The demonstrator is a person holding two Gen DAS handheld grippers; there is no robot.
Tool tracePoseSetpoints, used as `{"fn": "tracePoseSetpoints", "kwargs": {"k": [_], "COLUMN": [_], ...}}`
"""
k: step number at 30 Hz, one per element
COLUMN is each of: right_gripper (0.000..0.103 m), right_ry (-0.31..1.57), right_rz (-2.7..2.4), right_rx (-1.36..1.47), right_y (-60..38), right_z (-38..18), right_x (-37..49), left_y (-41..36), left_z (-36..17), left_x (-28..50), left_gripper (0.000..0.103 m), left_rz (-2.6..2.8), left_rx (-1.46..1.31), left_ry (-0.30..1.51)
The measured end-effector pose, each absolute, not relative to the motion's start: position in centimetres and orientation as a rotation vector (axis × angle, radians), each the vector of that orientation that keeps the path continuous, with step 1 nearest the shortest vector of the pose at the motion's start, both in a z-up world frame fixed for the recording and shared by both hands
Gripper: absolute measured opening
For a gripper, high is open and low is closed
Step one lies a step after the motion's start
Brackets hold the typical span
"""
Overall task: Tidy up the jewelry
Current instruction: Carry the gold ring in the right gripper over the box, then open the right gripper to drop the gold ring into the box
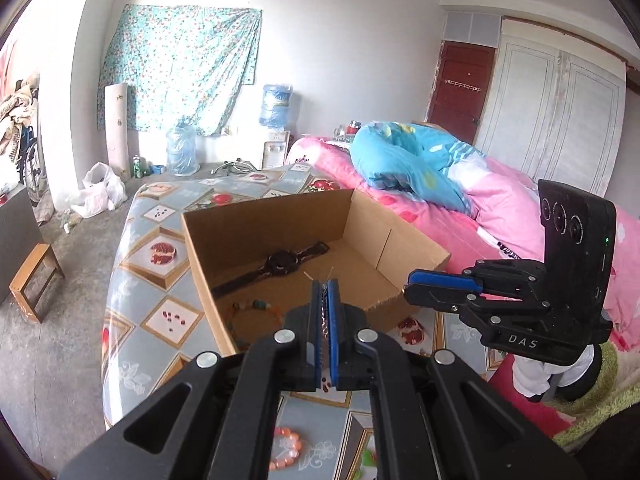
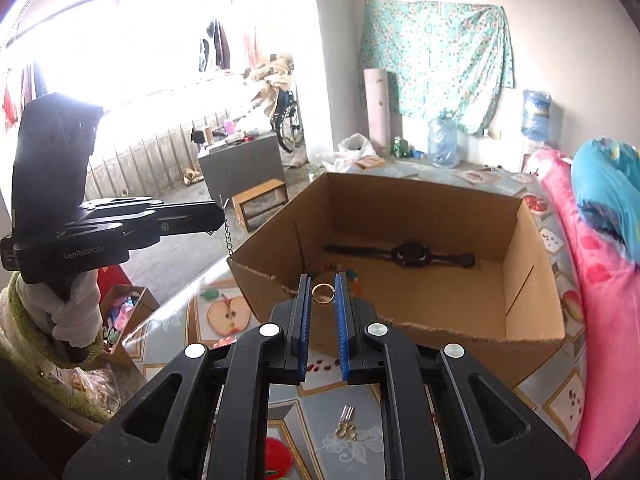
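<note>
My left gripper (image 1: 327, 286) has its jaws pressed together on a thin chain (image 1: 325, 312), most of it buried between the blue pads; from the right wrist view a short length of it dangles free below the tip. My right gripper (image 2: 323, 280) has its jaws closed onto a small gold ring (image 2: 322, 293), pinched at both sides.

Ahead of both jaws sits the open cardboard box (image 1: 280, 216) on the patterned tabletop (image 1: 160, 280). Inside, beyond my left jaws, lies a dark wristwatch (image 1: 280, 262); a beaded bracelet (image 1: 256, 307) lies nearer, partly cut off by the gripper body.

Below my left jaws, a pink bead bracelet (image 1: 286, 450) rests on the tabletop, half hidden by the gripper frame. Under my right jaws lies 1 small gold piece (image 2: 346, 426), too small to identify.
</note>
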State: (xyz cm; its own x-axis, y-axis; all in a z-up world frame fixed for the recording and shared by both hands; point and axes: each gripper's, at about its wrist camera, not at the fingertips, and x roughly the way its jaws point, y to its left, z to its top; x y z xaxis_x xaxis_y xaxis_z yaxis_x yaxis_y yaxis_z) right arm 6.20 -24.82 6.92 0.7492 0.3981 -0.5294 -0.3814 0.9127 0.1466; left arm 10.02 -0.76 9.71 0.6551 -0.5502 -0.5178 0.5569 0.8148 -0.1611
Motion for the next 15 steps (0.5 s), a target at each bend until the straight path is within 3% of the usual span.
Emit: {"fn": "tracePoseSetpoints", "kwargs": {"k": [6, 15], "right_gripper": [0.01, 0.01], "right_ry": [0.699, 1.033], "right_rz": [0.383, 0.365], "right_rx": [0.055, 0.112], "right_y": [-27.0, -28.0], "right_z": [6.9, 2.7], "right_x": [12.9, 22.3], "left_y": [-4.4, -9.8], "left_z": [10.4, 2.4], "left_x": [18.5, 28.4], "left_gripper": [0.002, 0.002], "left_rz": [-0.707, -0.66], "left_rx": [-0.005, 0.067], "left_ry": [0.757, 1.195]}}
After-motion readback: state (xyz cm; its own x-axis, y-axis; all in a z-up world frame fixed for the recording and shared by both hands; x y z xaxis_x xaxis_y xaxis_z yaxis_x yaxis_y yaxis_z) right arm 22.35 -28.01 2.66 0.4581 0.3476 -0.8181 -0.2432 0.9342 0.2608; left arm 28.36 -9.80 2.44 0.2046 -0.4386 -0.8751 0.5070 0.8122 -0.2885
